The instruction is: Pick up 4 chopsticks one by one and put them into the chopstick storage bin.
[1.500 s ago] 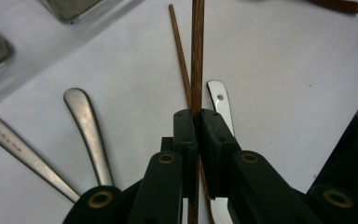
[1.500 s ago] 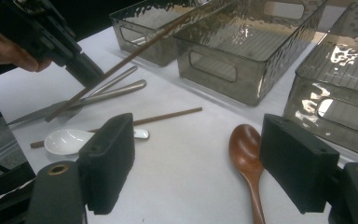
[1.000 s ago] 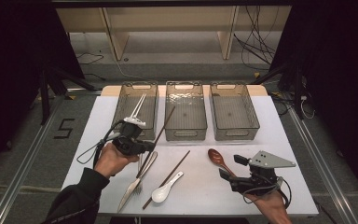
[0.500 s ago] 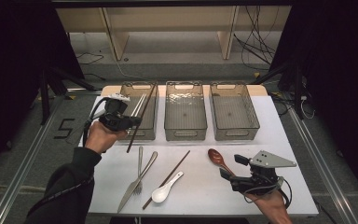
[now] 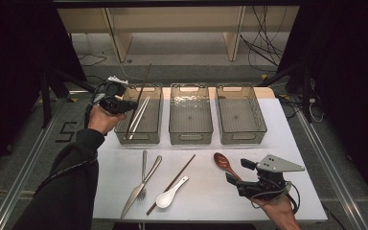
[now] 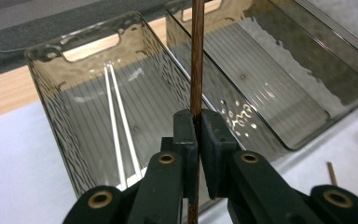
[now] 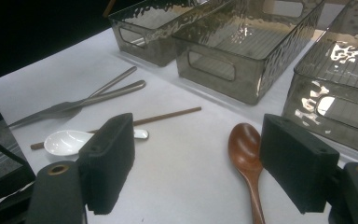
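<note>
Left gripper [image 6: 198, 140] fingers [image 6: 185, 135] clamped on a brown chopstick [image 6: 196, 60], held upright above the left bin [image 5: 139, 117], apparently holding two pale chopsticks [image 6: 114, 112], right gripper [image 7: 196, 163] spread wide, empty, near wooden spoon [image 7: 246, 149].

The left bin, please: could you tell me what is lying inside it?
Inside the left bin, two pale chopsticks lie lengthwise on the ribbed floor. The left gripper holds a brown chopstick above it, and its jaws cover the bin's near end.
</note>
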The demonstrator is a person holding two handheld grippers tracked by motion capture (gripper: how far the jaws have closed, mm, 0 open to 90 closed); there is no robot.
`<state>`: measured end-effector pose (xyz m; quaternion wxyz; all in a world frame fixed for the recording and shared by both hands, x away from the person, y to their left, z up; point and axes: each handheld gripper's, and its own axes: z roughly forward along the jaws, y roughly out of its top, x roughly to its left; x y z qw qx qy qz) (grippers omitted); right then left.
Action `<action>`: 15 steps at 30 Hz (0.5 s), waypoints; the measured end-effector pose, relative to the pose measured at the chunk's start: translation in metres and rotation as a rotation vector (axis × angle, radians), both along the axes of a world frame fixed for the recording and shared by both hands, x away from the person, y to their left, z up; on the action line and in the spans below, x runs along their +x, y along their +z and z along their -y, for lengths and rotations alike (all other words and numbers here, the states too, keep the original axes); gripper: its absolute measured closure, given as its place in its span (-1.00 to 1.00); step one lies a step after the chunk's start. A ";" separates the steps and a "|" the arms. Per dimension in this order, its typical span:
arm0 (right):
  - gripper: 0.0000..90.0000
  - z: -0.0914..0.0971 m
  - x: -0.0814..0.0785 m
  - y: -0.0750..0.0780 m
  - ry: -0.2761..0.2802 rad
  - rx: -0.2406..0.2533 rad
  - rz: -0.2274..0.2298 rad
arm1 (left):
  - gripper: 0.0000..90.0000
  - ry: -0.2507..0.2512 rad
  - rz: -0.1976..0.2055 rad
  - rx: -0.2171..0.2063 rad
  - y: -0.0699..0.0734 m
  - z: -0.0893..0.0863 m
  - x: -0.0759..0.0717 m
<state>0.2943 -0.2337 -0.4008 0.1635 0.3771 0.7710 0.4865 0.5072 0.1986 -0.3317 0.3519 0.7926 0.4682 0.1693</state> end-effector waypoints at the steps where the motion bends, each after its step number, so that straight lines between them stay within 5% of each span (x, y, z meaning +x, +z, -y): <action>1: -0.39 0.000 0.000 0.000 0.001 0.001 0.000 | 0.88 0.001 0.006 0.004 0.000 0.000 0.003; 15: -0.39 0.000 0.000 0.000 0.004 0.003 -0.001 | 0.88 0.036 0.015 0.063 -0.014 -0.004 0.031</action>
